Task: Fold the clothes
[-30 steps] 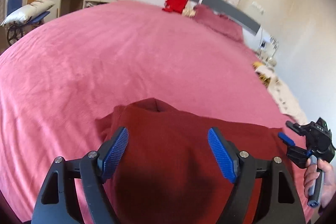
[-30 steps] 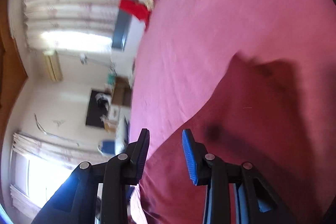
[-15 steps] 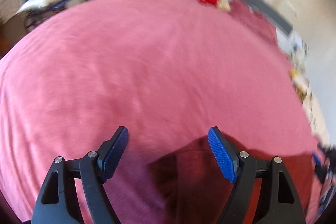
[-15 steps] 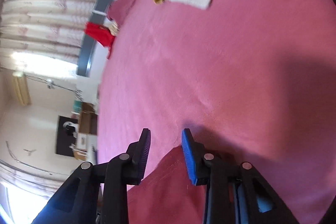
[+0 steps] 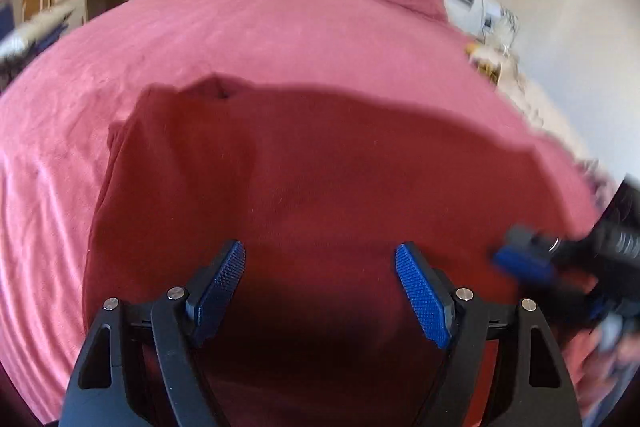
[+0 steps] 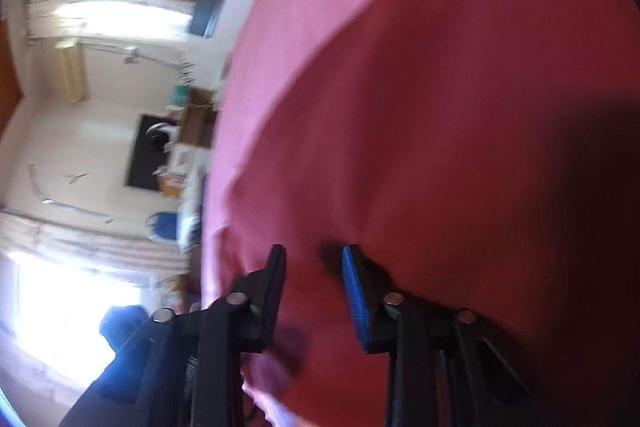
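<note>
Hovering both tongs over the dark red garment (image 5: 320,187) spread on the pink bed (image 5: 280,35), we've got the left tongs (image 5: 320,283) wide open and empty, the right tongs (image 6: 314,287) partly open, gripping nothing, so we judge an edge needs pinching.

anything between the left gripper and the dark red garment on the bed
Nothing visible. The left gripper is open right over the dark red garment, which lies spread on the pink bedspread with bare cloth between the fingers. The right gripper is off at the garment's right edge, clear of that path.
</note>
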Available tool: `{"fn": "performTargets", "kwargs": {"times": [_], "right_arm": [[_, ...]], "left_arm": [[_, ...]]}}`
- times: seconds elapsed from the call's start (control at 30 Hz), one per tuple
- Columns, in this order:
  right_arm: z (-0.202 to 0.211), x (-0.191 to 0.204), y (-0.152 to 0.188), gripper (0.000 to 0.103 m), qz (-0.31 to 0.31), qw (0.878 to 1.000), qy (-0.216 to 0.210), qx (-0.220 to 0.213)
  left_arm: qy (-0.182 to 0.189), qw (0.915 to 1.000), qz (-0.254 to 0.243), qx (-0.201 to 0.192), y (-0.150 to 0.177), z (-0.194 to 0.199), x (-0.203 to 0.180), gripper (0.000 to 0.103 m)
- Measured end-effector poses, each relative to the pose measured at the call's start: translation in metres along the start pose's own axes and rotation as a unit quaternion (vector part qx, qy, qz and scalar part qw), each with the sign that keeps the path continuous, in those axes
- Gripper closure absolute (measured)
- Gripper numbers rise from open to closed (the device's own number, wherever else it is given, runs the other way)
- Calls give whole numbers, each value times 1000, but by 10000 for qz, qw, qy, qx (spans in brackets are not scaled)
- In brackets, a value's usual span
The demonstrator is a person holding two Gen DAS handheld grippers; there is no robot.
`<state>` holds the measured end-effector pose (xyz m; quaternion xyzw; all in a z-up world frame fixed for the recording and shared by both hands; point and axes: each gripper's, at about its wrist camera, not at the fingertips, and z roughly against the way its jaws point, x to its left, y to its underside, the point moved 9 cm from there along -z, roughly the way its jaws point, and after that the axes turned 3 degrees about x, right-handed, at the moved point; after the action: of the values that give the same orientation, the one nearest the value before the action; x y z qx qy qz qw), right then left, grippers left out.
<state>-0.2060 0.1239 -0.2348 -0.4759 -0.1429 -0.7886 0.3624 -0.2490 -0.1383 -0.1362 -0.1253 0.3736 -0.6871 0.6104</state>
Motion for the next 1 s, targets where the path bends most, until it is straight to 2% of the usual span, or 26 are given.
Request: {"fn": "performTargets", "kwargs": {"times": [0.1, 0.2, 0.33, 0.43, 0.5, 0.57, 0.6, 0.67, 0.73, 0.8, 0.87, 0.93, 1.0], "right_arm": [[33, -22, -19, 82, -286, 9988, 105, -373], [76, -39, -36, 70, -427, 9963, 169, -723], [117, -36, -37, 69, -199, 9948, 83, -993], [105, -32, -15, 69, -8, 9983, -195, -545], [91, -43, 2, 69, -56, 9994, -221, -251], [85, -63, 13, 79, -186, 9997, 19, -165], [86, -69, 16, 88, -275, 9994, -26, -188], [90, -79, 19, 87, -474, 9986, -102, -230], [93, -70, 15, 71, -483, 9984, -177, -224], [88, -46, 10, 70, -128, 9993, -329, -115], [80, -22, 9, 70, 227, 9984, -506, 62], [55, -2, 16, 70, 491, 9960, -626, 412], [24, 9, 23, 70, 613, 9935, -629, 724]], "left_arm": [[-94, 9997, -216, 85, 10, 6, 1, 24], [-188, 9987, -432, 170, 20, 11, 2, 23], [-316, 9979, -472, 324, 41, 21, 7, 23], [-412, 9970, -475, 444, 58, 29, 12, 23], [-477, 9964, -476, 523, 69, 35, 15, 23], [-541, 9956, -478, 603, 80, 40, 18, 23], [-573, 9951, -479, 643, 86, 43, 19, 23], [-637, 9942, -480, 723, 97, 48, 22, 23], [-663, 9942, -455, 718, 102, 54, 25, 23], [-450, 9977, -299, 410, 87, 60, 20, 23], [-216, 9991, -225, 301, 79, 55, 7, 23], [-55, 9987, -321, 387, 78, 41, -9, 23], [8, 9962, -650, 578, 84, 25, -24, 23]]}}
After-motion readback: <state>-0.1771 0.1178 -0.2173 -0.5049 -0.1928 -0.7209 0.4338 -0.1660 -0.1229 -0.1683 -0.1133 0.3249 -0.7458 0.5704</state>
